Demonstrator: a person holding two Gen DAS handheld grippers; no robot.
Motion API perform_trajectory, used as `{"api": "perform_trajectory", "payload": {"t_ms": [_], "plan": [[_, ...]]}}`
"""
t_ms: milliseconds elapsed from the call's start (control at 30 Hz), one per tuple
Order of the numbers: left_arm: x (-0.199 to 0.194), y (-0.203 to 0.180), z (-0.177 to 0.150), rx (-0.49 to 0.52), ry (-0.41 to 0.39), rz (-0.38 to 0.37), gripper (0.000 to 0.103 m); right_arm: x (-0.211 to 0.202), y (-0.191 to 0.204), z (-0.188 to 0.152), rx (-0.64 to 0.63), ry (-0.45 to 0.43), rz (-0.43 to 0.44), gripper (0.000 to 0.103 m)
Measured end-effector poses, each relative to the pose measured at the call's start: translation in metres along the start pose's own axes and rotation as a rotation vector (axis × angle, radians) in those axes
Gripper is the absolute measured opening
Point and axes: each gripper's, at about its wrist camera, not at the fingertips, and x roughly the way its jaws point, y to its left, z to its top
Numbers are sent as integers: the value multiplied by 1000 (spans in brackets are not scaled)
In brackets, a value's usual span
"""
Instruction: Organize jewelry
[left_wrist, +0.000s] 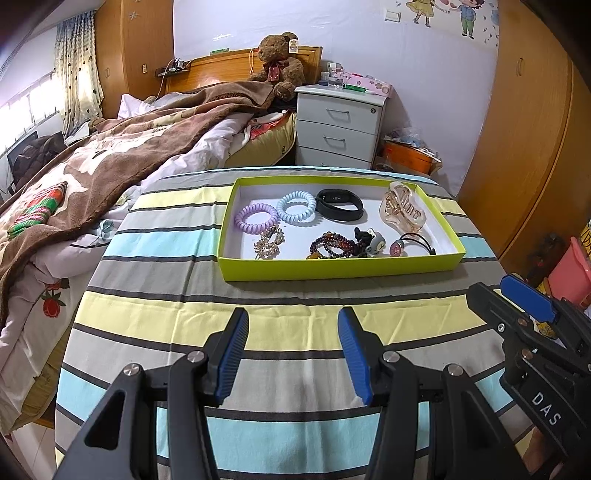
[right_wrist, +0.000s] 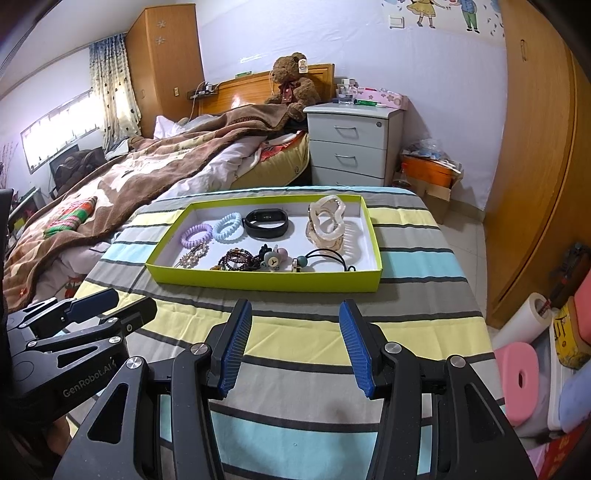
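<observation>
- The left gripper, black with ribbed blue pads, hovers above the striped tablecloth with its jaws spread wide and nothing between them.
- The right gripper is built the same and hangs just as wide and empty — it sits to the left gripper's right, near it, both on the near side of the table.
- Ahead of both lies a shallow lime-green cardboard tray with a white floor, flat on the cloth and well apart from the fingertips.
- In the tray's far row: a lilac spiral hair tie touching a pale-blue spiral hair tie, then a black fitness band, then a large translucent beige claw clip at the right end.
- In the near row: a gold beaded hair clip, a dark beaded bracelet against a small cartoon-figure charm, and a black elastic hair tie with a round bead.
- Beyond the table — a white three-drawer nightstand and a brown teddy bear on the bed.
</observation>
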Motion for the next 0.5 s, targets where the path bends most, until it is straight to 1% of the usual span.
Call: {"api": "perform_trajectory", "payload": {"t_ms": [500], "plan": [[3,2,0,-12,9,11,52,-1,-1,0,3,-1,1,50]]}}
